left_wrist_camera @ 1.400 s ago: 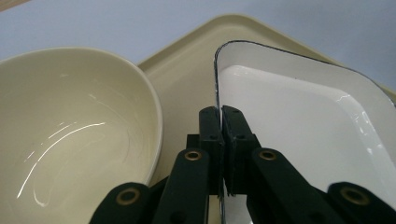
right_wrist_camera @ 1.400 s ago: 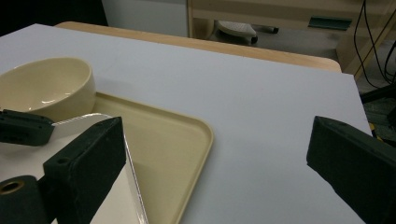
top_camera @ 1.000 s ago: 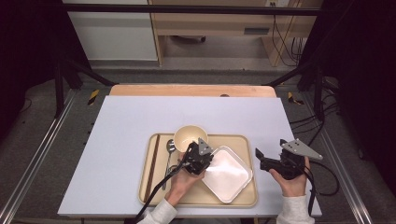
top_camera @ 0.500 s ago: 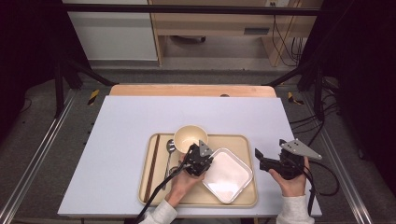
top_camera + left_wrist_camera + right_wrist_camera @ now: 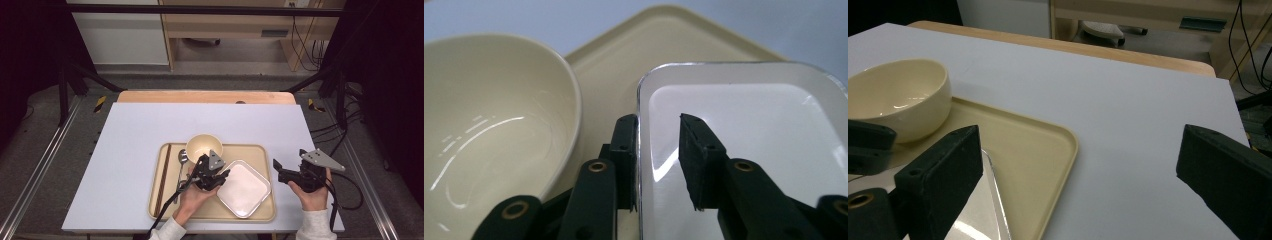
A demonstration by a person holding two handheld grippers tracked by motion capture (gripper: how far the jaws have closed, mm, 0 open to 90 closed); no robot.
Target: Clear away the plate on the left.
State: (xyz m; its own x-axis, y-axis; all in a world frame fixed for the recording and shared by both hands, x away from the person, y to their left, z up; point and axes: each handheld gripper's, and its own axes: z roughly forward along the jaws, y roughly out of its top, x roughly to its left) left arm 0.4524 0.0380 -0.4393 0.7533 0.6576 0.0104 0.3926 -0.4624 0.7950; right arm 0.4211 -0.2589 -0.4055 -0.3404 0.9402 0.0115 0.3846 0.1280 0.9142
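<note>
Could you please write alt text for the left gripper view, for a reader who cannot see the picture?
The left gripper has its two black jaws on either side of the rim of a white square plate; the jaws have just been opening, and the right one stands clear of the rim. A cream bowl sits to the left, both on a beige tray.

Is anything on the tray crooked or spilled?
Nothing is spilled. The white square plate sits turned cornerwise on the tray, not lined up with its edges. The left gripper straddles its rim with its jaws just opened. The bowl, spoon and chopsticks look tidy.
</note>
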